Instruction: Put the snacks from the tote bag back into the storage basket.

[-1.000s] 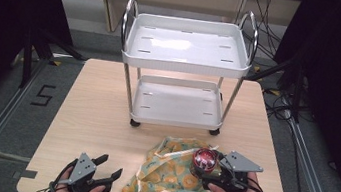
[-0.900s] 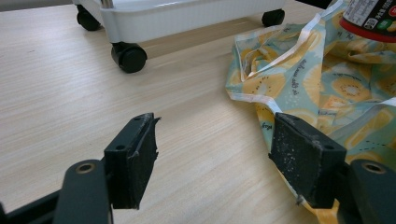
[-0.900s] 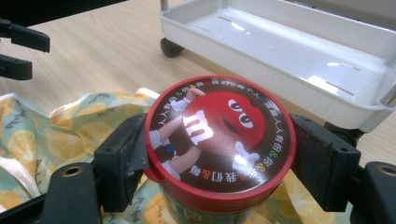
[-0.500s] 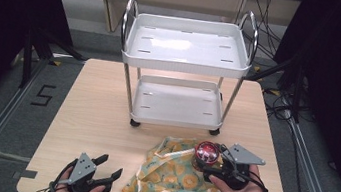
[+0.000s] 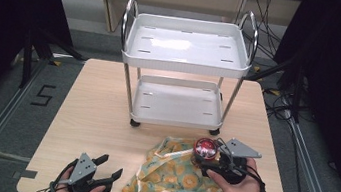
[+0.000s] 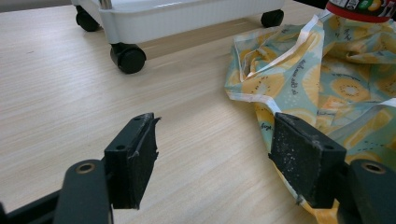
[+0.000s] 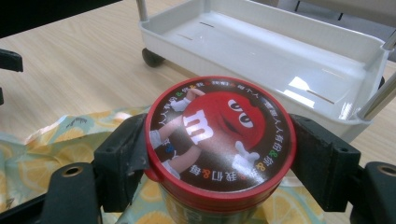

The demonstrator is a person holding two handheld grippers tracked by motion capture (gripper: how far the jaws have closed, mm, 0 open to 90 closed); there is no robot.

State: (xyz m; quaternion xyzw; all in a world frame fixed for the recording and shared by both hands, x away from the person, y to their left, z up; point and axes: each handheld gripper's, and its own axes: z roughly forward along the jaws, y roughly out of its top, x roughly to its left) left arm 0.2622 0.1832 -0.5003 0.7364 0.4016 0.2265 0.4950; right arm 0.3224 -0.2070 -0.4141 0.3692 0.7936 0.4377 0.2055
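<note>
My right gripper [image 5: 210, 159] is shut on a red-lidded candy jar [image 5: 204, 149], upright and held just above a yellow fruit-print cloth bag [image 5: 179, 183]. In the right gripper view both jaws squeeze the jar [image 7: 219, 144] below its lid, and my right gripper [image 7: 219, 161] faces the white two-tier cart [image 7: 280, 60]. My left gripper [image 5: 107, 167] rests at the table's front left, open with nothing between its jaws. In the left gripper view my left gripper [image 6: 219, 149] points at bare table, with the bag [image 6: 327, 79] beside its right jaw and the jar's bottom [image 6: 359, 7] at the top right.
The white cart [image 5: 186, 58] on black castors stands on the wooden table [image 5: 95, 115] behind the bag, its two trays bare. Dark floor, rails and cables lie beyond the table's sides.
My right gripper has carried the jar a little up and toward the cart. The left gripper has stayed where it was.
</note>
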